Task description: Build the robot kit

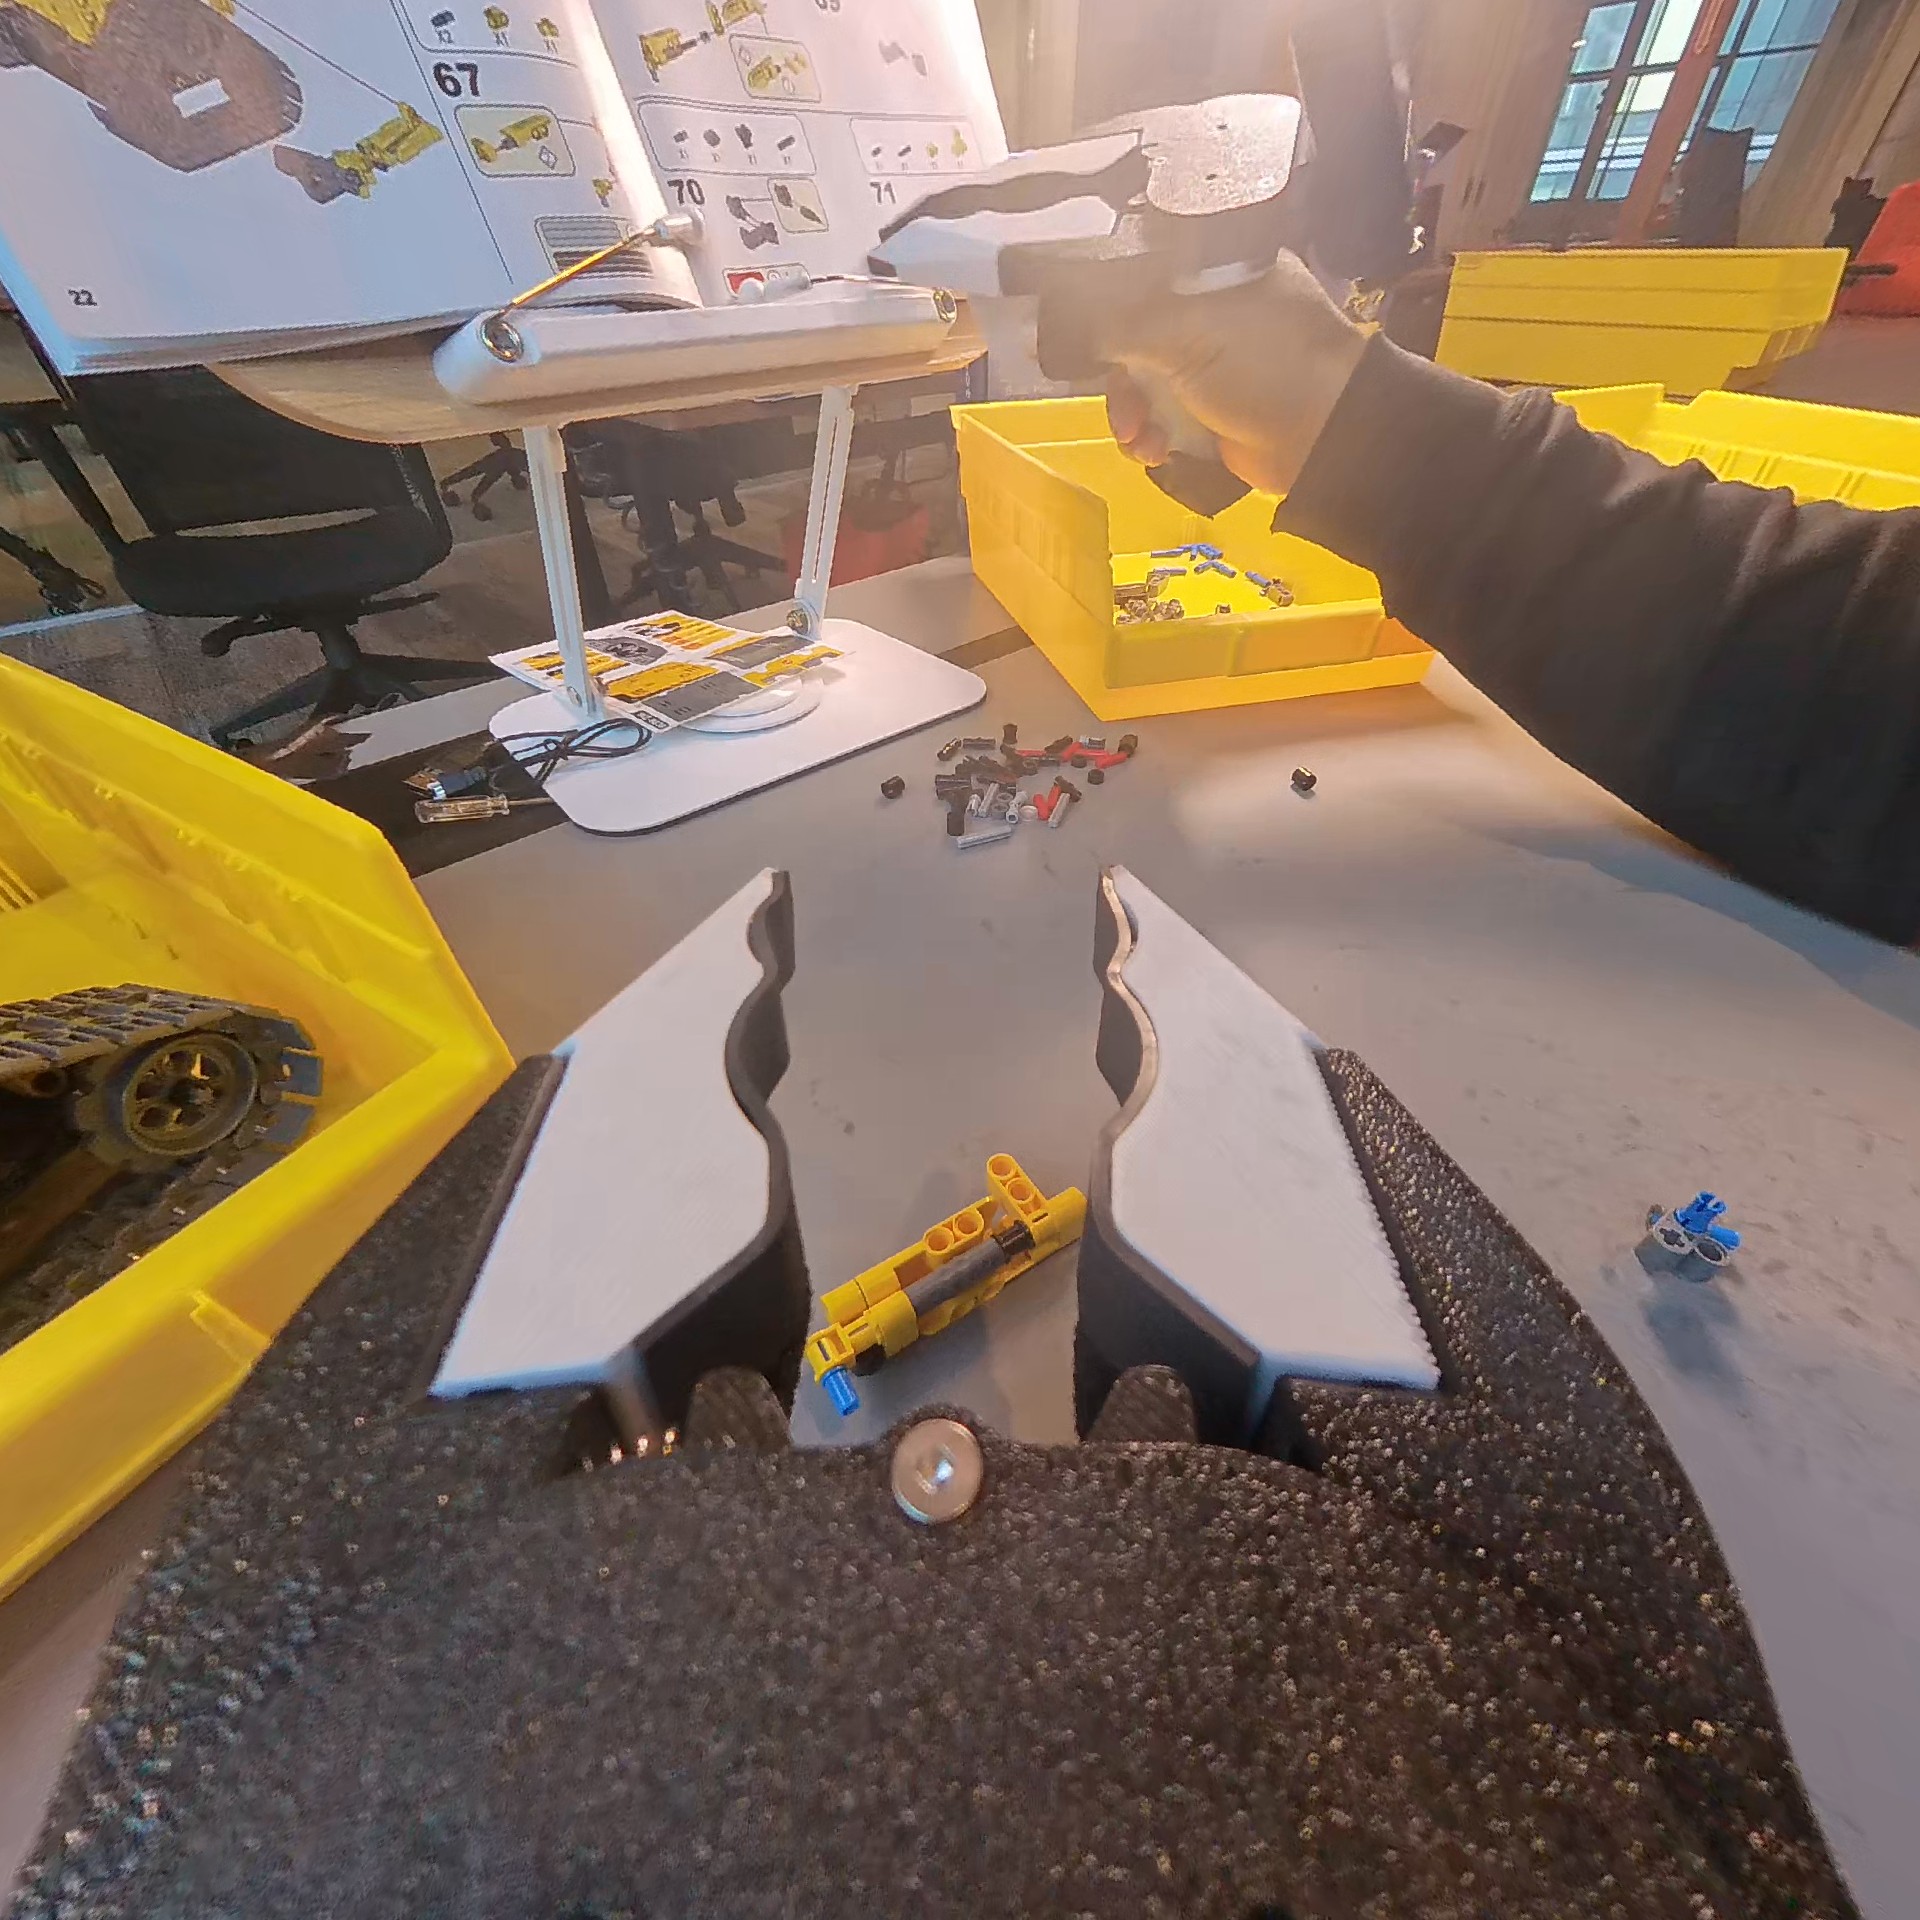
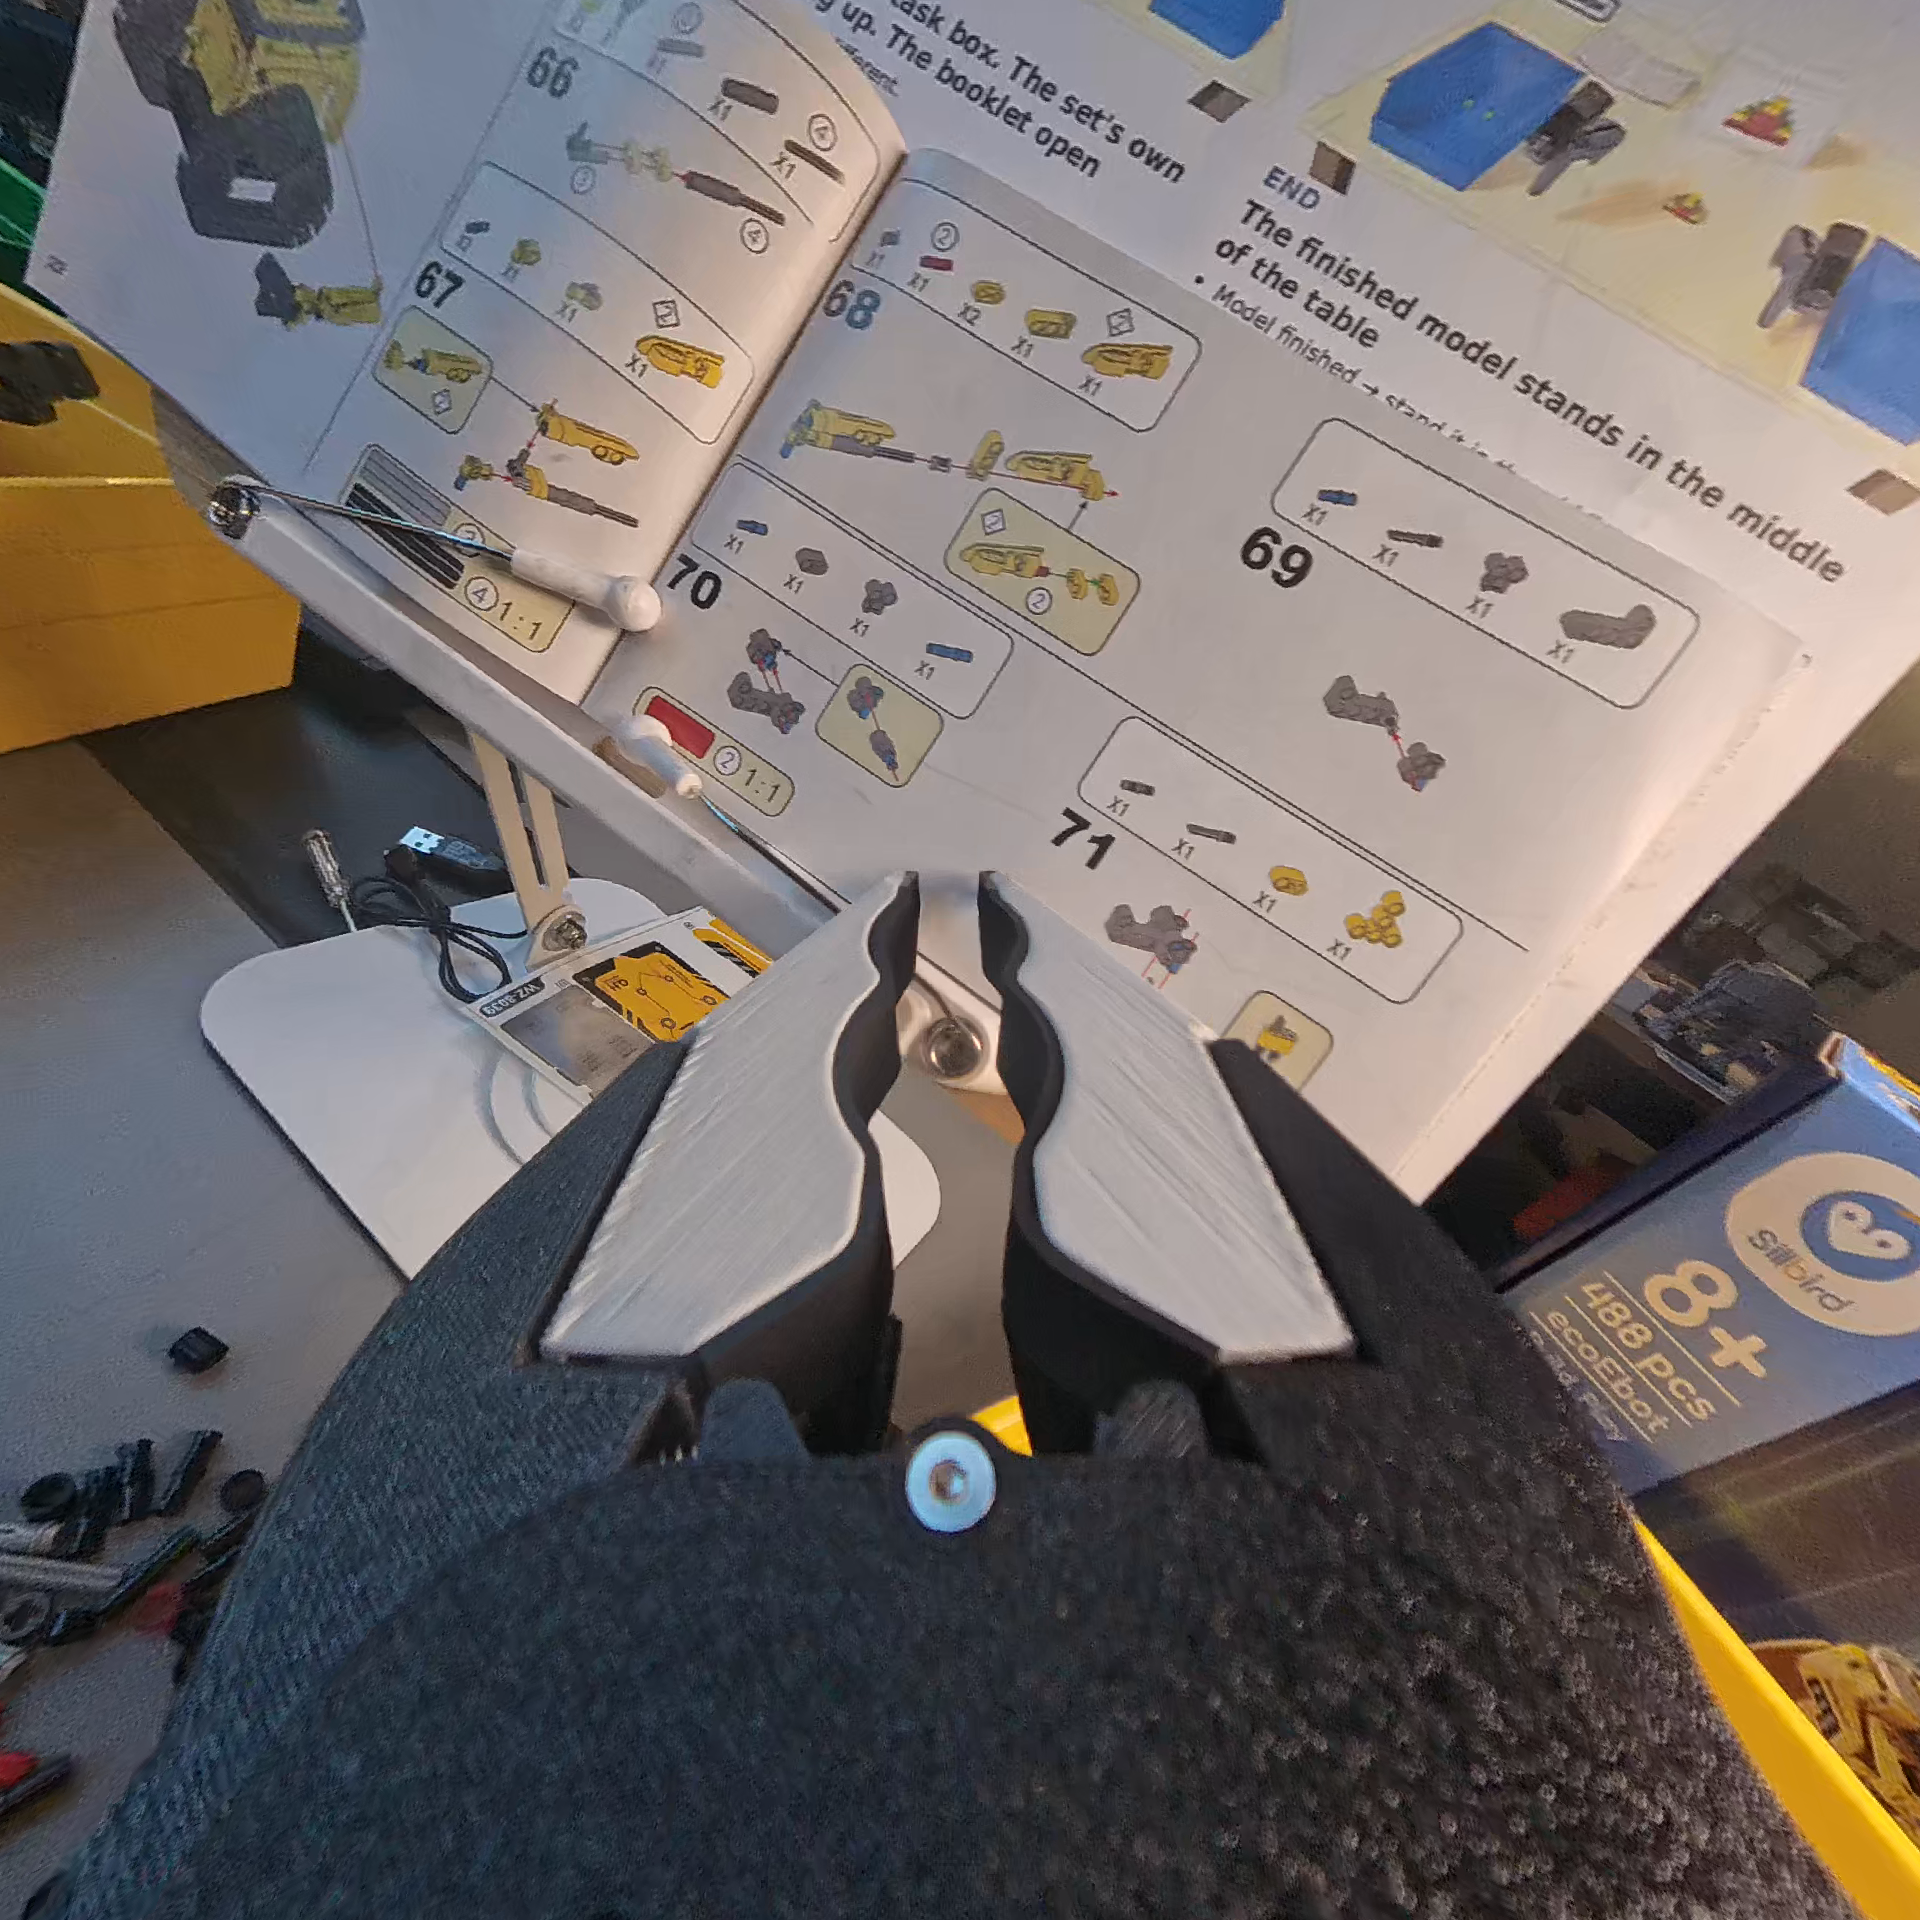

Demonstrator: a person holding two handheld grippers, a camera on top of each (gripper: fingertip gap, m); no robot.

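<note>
My left gripper (image 1: 943, 894) is open and empty, low over the grey table (image 1: 1351, 1039). A small yellow brick assembly (image 1: 945, 1278) with a grey rod and a blue pin lies on the table between the bases of its fingers, untouched. My right gripper (image 2: 948, 883) is all but closed, with a narrow gap at the tips and nothing between them. It is raised in front of the lower edge of an open instruction booklet (image 2: 1039, 520) on a white stand (image 2: 343, 1049). It also shows in the left wrist view (image 1: 935, 239), held by a hand.
A pile of small black, grey and red parts (image 1: 1008, 779) lies ahead. A small blue and grey piece (image 1: 1688, 1242) lies to the right. A yellow bin with a tracked model (image 1: 156, 1081) stands left; a yellow parts bin (image 1: 1195, 582) at the back right. A blue box (image 2: 1714, 1299) stands to the right. The gap from one gripper's tips to the other's is roughly 35 cm.
</note>
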